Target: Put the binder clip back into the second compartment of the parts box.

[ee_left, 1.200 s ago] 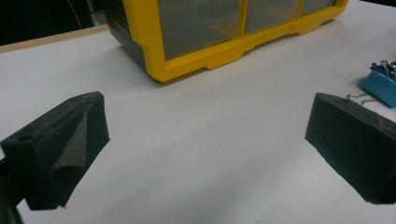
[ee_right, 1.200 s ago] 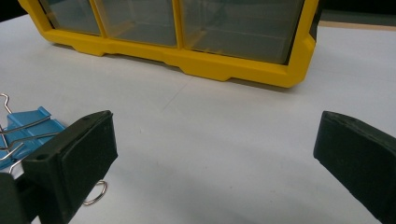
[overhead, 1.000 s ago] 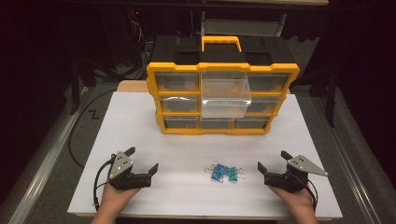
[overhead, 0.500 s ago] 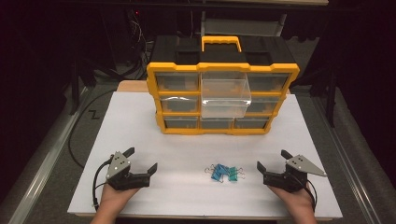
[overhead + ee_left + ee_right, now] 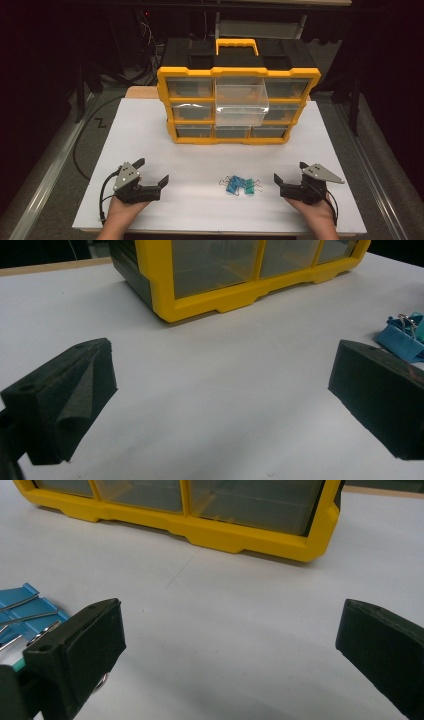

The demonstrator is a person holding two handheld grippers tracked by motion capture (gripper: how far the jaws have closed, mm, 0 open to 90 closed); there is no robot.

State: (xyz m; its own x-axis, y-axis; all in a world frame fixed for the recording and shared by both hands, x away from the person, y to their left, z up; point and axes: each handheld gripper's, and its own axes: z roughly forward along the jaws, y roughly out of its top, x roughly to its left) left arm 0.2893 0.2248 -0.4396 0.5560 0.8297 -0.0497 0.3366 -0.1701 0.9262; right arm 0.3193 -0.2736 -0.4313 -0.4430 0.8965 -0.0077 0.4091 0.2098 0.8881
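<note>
A yellow and black drawer organizer [image 5: 239,90] stands at the back middle of the white table [image 5: 150,130], with one clear middle drawer [image 5: 240,102] pulled out. A small pile of blue and teal binder clips [image 5: 240,186] lies near the front edge. My left gripper [image 5: 152,170] rests open at the front left, well left of the clips. My right gripper [image 5: 290,171] rests open just right of them. The left gripper view has my open left gripper [image 5: 222,390], a blue clip [image 5: 405,335] and the organizer's base [image 5: 215,295]. In the right gripper view, my open right gripper [image 5: 230,635] has blue clips [image 5: 27,612] beside its left jaw.
A carry handle [image 5: 237,46] tops the organizer. A black cable [image 5: 82,145] runs along the floor left of the table. A metal rail [image 5: 45,180] borders the left side. Bare white table lies between the organizer and the grippers.
</note>
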